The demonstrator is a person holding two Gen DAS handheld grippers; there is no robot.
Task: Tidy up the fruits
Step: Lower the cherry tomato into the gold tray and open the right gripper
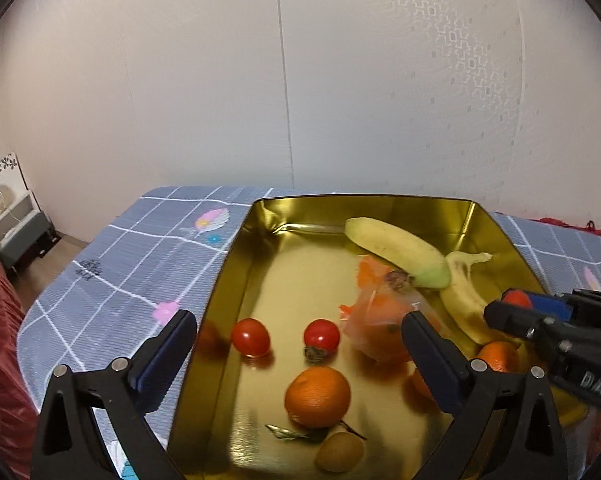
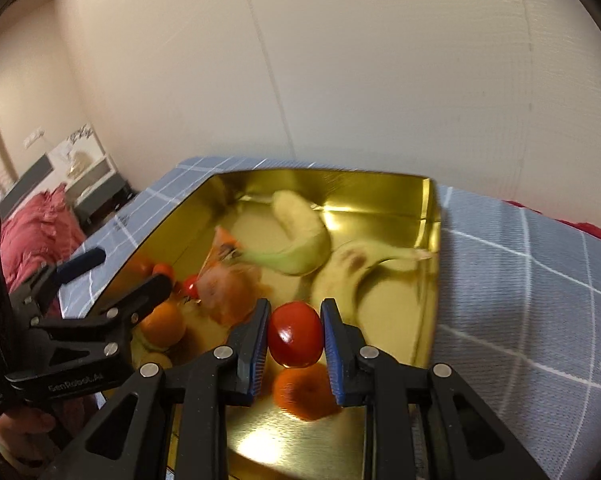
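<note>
Red tomato (image 2: 295, 335) clamped in right gripper (image 2: 295, 336), above gold tray (image 2: 430, 240)

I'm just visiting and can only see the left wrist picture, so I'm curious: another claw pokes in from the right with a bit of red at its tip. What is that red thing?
Observer: In the right wrist view, the right claw is shut on a red tomato.
Operator: Is it resting in the tray?
Observer: It looks lifted. An orange lies in the gold tray, just beneath it in the picture.
Operator: And who moves my claw?
Observer: A person's hand shows at the base of the left claw.
</note>
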